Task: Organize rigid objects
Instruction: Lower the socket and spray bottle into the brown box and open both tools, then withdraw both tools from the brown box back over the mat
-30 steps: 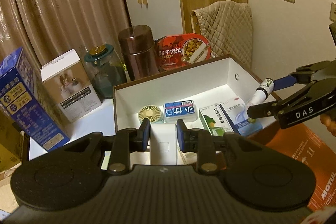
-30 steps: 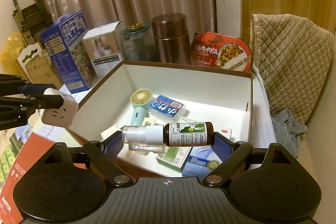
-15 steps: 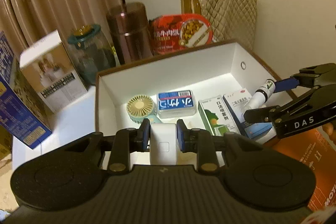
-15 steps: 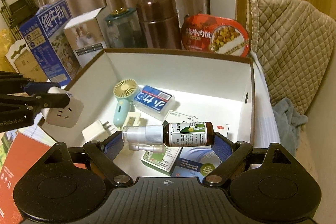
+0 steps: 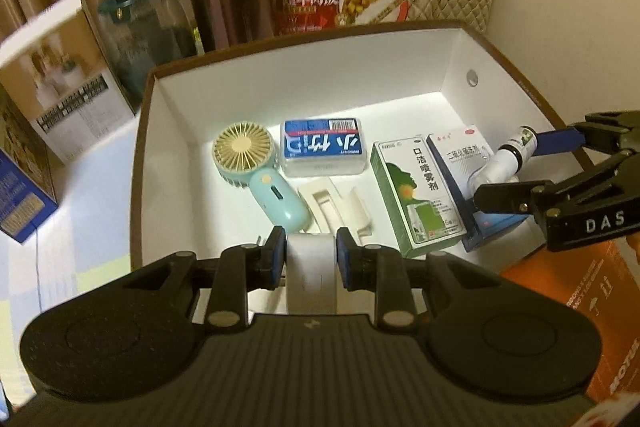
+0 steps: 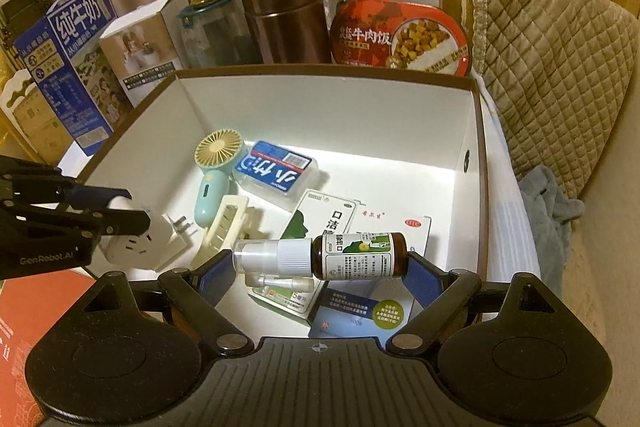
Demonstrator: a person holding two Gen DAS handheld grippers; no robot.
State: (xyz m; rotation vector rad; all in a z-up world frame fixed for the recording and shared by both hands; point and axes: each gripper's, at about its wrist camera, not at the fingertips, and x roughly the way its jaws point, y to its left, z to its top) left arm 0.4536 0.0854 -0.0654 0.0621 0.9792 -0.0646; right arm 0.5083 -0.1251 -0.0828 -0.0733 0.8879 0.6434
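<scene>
— Fingers on the left gripper (image 5: 311, 261) pinch a white plug adapter (image 5: 311, 277); the right gripper (image 6: 320, 267) clamps a spray bottle (image 6: 320, 257) end to end?

— Yes, both loads hang over the white box (image 5: 460, 55), adapter at six o'clock, bottle near four.

— Progress?

— Seemingly well along: a fan (image 5: 256, 171), blue case (image 5: 324, 147) and two medicine cartons already lie inside. These two remain to set down.

— The bottle?

— Brown glass, green label, white nozzle, lying level.
</scene>
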